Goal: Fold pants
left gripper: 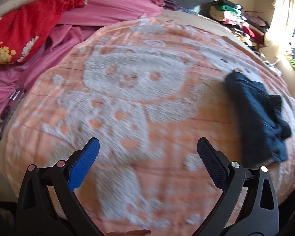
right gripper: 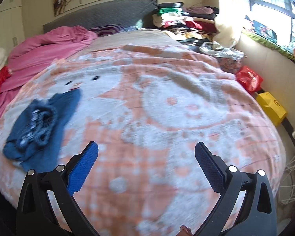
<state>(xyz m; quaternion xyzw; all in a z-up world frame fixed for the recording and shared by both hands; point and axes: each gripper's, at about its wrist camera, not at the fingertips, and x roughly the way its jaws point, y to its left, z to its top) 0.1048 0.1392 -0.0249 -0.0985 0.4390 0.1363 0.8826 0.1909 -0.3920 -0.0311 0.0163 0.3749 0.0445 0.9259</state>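
The dark blue pants (left gripper: pixel 259 118) lie in a compact bundle on the blanket (left gripper: pixel 139 102), between both cameras' fields. The left hand-held gripper (left gripper: pixel 147 149) and right hand-held gripper (right gripper: pixel 146 150) hover spread wide, empty, apparently clear of the pants.

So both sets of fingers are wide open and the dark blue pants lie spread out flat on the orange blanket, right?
Not quite. The dark blue pants lie bunched in a rumpled heap, not flat, as the right wrist view shows. Both grippers, left and right, are open above the orange blanket.
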